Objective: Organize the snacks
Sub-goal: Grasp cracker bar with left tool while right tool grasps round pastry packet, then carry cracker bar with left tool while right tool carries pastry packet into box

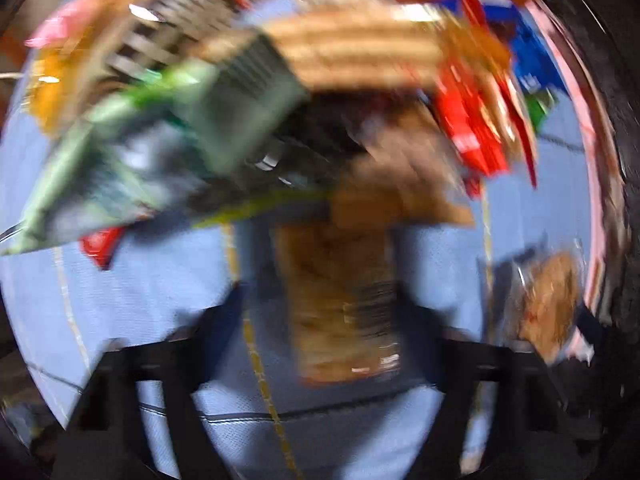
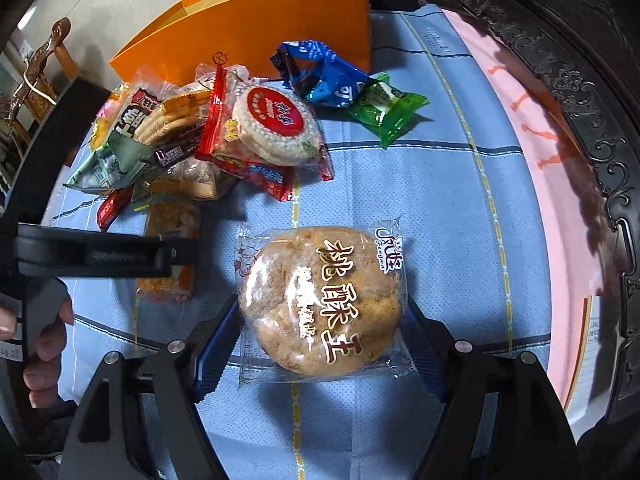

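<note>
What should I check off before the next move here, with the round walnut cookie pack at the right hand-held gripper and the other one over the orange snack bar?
1. Walnut cookie pack sits between the right hand-held gripper fingers: ok.
2. Right pads pressing on the pack: cannot tell; they stand at its wrapper edges.
3. Orange snack bar lies between the left hand-held gripper fingers: ok.
4. Left grip on the bar: cannot tell, the left view is blurred.
5. Bar lies clear of the snack pile: not ok, its far end touches the pile.
6. Orange box in view behind the pile: ok.
</note>
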A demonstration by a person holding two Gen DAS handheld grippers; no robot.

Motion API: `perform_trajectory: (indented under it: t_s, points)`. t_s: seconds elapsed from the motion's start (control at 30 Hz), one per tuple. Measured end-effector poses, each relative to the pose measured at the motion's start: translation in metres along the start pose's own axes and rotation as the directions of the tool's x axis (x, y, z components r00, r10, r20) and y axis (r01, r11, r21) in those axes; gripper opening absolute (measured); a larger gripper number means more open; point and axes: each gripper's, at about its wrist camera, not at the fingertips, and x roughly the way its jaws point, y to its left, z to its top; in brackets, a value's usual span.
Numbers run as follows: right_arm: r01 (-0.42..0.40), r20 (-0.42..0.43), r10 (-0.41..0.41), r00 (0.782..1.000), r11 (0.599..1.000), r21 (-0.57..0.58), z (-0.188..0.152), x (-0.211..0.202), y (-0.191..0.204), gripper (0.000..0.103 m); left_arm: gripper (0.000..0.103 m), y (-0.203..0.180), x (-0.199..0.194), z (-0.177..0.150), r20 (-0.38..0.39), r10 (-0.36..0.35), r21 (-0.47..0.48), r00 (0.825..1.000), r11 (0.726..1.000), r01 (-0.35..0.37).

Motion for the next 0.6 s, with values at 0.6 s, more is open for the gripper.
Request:
perform_trajectory:
  t_s: [0.6]
  points:
    - [-0.065, 0.118, 0.080, 0.990, 0.991, -0.120, 0.044, -0.039, 0.047, 0.078, 0.046, 0.081, -0.064, -0.034, 0.157, -0.029, -0.062, 0.987, 0.997, 0.039]
